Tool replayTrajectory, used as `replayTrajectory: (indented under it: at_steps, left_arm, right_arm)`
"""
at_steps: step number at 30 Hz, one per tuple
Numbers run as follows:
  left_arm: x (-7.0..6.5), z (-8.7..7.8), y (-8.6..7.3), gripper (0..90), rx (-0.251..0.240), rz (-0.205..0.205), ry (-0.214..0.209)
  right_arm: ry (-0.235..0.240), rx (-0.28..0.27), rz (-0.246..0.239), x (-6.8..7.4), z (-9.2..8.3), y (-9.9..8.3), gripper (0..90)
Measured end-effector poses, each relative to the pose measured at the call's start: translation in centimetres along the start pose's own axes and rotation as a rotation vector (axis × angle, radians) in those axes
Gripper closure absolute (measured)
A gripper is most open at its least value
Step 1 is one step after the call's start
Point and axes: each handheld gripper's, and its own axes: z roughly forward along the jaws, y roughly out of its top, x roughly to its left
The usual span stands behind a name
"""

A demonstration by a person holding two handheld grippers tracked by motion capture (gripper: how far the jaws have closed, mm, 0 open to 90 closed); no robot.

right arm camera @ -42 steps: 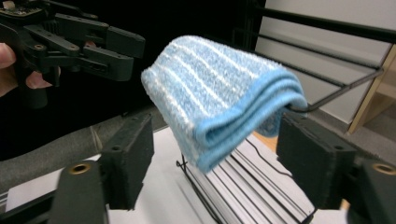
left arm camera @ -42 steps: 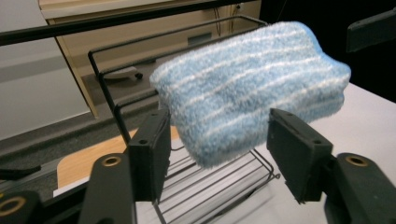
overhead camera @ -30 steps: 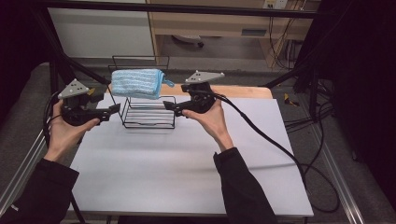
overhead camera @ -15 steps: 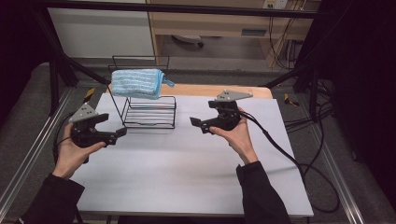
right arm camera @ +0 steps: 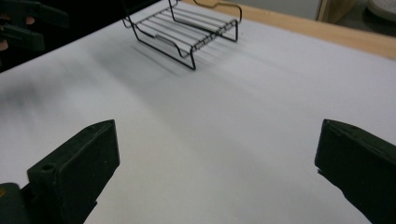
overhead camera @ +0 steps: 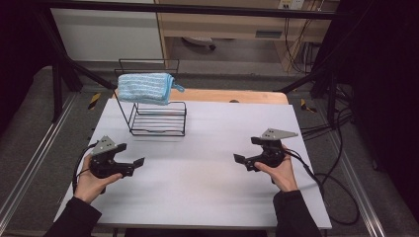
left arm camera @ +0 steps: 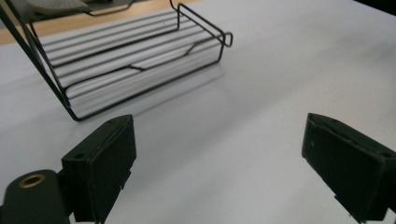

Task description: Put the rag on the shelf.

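Soft, light blue towel (overhead camera: 145, 88) draped over wire rack (overhead camera: 158, 118), probably best pinched at its hanging edge; left gripper (overhead camera: 132, 162) and right gripper (overhead camera: 245, 150) both released, empty, well short of rack

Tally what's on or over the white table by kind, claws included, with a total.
Black wire rack: 1
Blue cloth draped over the rack: 1
Claws, both open and empty: 2, the left claw and the right claw
Total: 4

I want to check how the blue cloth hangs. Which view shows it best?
The high view: the blue cloth lies draped over the top bar of the black wire rack. The two gripper views show the rack's lower shelf and no blue cloth.
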Motion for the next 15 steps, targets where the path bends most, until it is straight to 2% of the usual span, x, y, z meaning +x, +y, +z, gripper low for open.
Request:
replayTrajectory:
  at_steps: [5, 8, 10, 15]
  left_arm:
    - [-0.3, 0.6, -1.4, 10.3, 0.038, 0.025, -0.006]
    - [-0.3, 0.8, -2.1, 10.3, 0.049, 0.023, -0.017]
    - [-0.4, 0.9, -2.5, 10.3, 0.059, 0.026, -0.02]
    - [-0.4, 1.2, -3.3, 10.3, 0.078, 0.029, -0.024]
  right_arm:
    - [-0.015, 0.028, 0.04, -1.0, -1.1, -3.2, 0.6]
    - [-0.017, 0.036, 0.06, -1.6, -1.6, -5.0, 0.6]
    - [-0.023, 0.049, 0.067, -1.9, -1.9, -5.7, 0.6]
    - [-0.029, 0.041, 0.086, -2.1, -2.5, -6.8, 0.6]
